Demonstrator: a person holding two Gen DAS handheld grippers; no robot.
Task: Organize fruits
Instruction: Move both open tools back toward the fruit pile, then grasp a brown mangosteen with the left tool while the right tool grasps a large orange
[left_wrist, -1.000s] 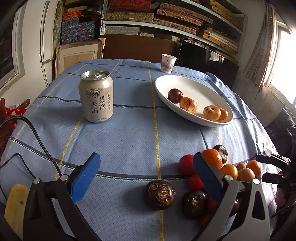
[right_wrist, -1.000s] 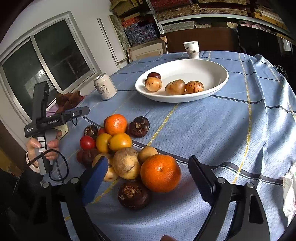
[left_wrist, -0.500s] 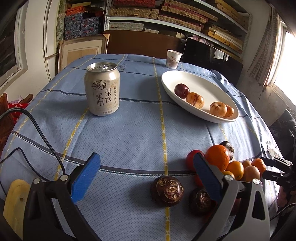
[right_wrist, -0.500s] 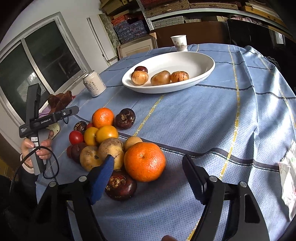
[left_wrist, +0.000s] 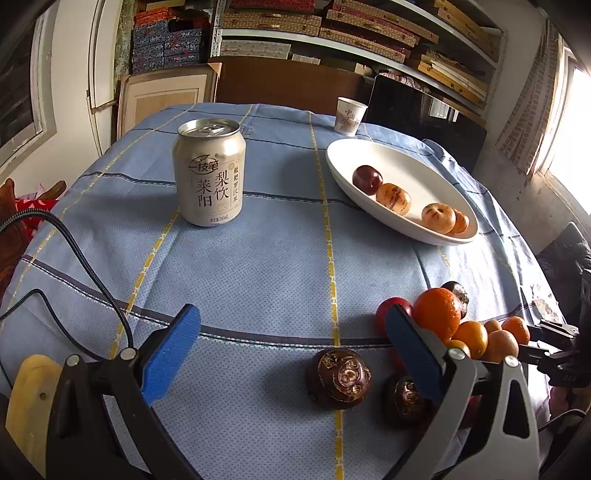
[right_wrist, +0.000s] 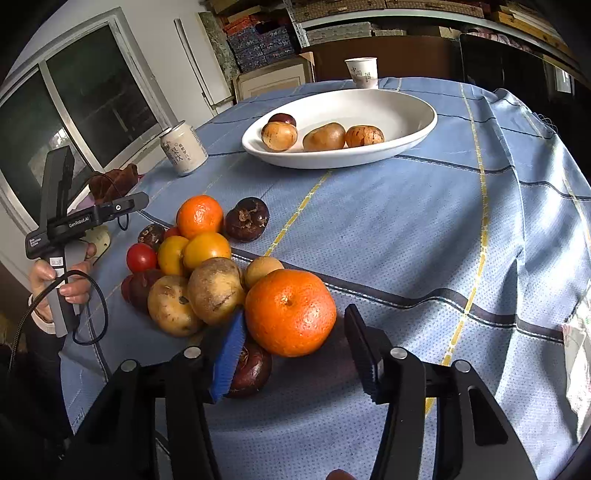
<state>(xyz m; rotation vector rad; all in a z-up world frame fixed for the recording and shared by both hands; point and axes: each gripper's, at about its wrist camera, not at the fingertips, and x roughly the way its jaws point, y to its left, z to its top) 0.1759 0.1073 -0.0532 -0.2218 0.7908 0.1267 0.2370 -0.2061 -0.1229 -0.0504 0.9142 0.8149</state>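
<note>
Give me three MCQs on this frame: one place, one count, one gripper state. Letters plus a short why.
1. Where does the drink can stand?
A. in the white dish
B. on the blue tablecloth, left of the dish
C. on the shelf

2. How many fruits lie in the white dish?
A. two
B. four
C. seven

3. The right gripper is:
A. open around the big orange
B. shut on a tomato
C. shut and empty

Key: 1 B, the can stands upright on the blue tablecloth. 2 B, one dark and three tan. 3 A, the big orange sits between spread jaws.
</note>
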